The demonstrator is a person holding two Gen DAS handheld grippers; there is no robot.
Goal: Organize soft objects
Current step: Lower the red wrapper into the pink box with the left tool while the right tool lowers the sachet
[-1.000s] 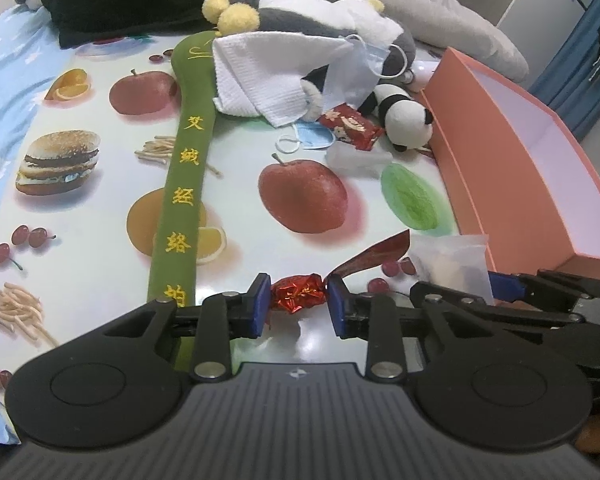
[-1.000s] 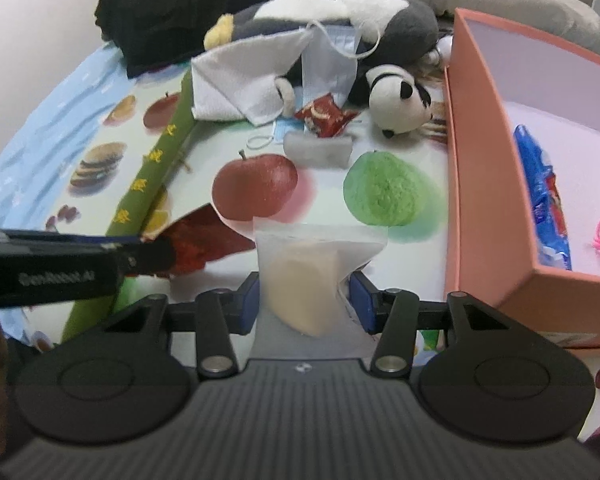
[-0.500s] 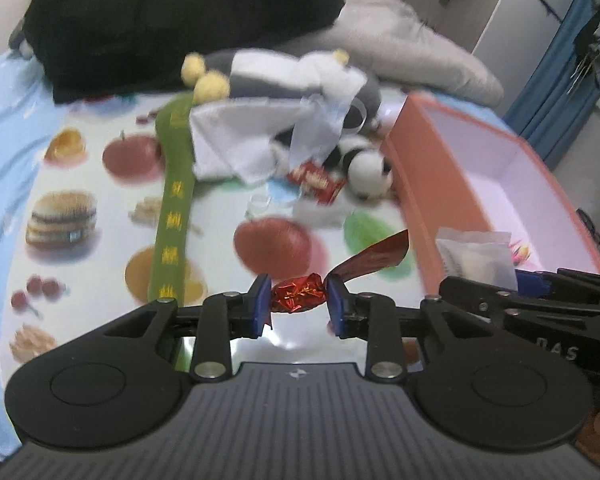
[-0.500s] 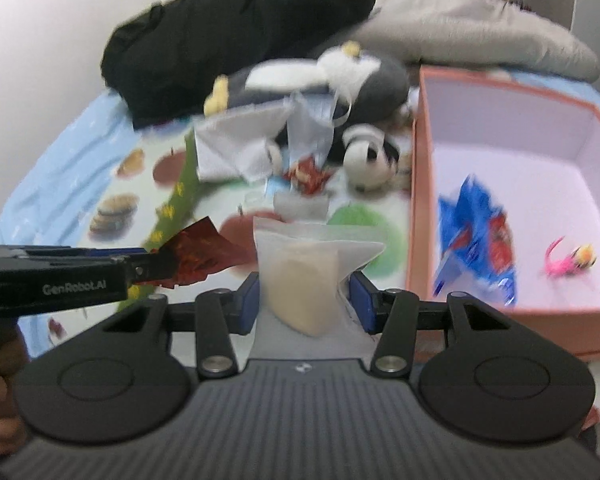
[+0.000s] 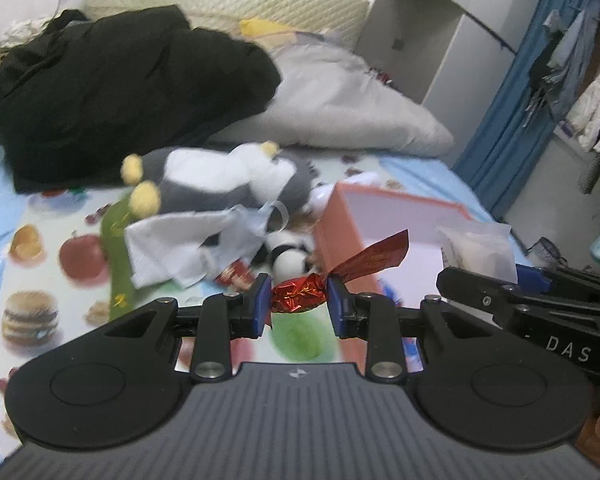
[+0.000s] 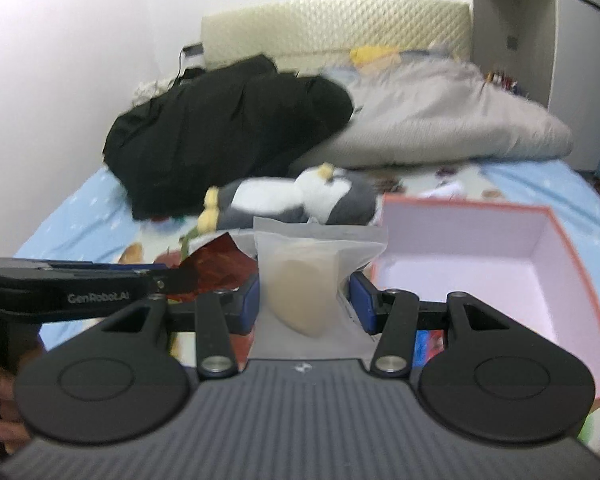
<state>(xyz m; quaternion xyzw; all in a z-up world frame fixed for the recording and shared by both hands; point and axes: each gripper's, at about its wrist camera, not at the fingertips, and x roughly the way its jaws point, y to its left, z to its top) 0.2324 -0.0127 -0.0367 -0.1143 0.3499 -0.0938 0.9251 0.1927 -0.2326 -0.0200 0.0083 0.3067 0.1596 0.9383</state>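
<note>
From the left wrist view, the left gripper (image 5: 299, 303) is clamped on a red foil-wrapped candy (image 5: 298, 298), its twisted wrapper tail sticking up to the right, carried in the air in front of the near left corner of the pink box (image 5: 342, 236). To the right, the right gripper (image 5: 512, 292) carries a frosted pouch (image 5: 476, 250) over the box's near side. A good deal is left on the fruit-print mat (image 5: 40, 280): a grey plush toy (image 5: 220, 184), a white towel (image 5: 172, 248), a small panda plush (image 5: 288, 258), a green embroidered strip (image 5: 118, 256) and a red packet (image 5: 236, 274), all heaped left of the box. From the right wrist view, the right gripper (image 6: 304, 304) grips the frosted pouch (image 6: 304, 280) on both sides, just left of the pink box (image 6: 580, 276); most of the box's visible floor looks bare, with something blue at its near edge. I judge the sorting is at an early-to-middle stage: two items are about to go in, and the pile remains.
</note>
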